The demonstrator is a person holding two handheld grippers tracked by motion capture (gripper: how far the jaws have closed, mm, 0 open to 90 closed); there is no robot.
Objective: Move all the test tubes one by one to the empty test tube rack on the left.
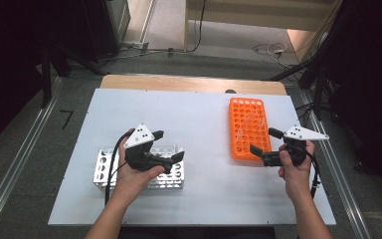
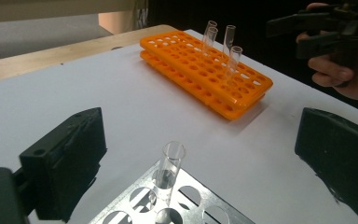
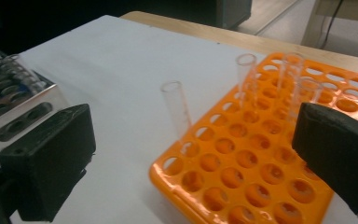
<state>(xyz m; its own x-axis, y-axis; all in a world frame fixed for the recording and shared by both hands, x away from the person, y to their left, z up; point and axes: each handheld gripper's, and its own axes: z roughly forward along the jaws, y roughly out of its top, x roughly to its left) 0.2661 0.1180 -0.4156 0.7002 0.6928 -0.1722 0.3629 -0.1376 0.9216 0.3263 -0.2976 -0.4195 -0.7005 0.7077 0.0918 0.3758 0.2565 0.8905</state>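
Clear test tubes in the orange rack (image 1: 247, 128) at right are hardly visible from the high view, perhaps four. No readable writing anywhere. Left gripper (image 1: 169, 145) jaws wide apart, holding nothing, over the metal rack (image 1: 105, 168) at near left; a clear glass tube (image 2: 169, 170) stands upright in its hole. Right gripper (image 1: 264, 142) also spread, empty, beside the orange rack's near end.

A clear glass tube (image 2: 170, 170) stands upright in a hole of the metal rack (image 2: 186, 205). Four more tubes (image 2: 233, 58) stand slightly tilted in the orange rack (image 2: 205, 70).
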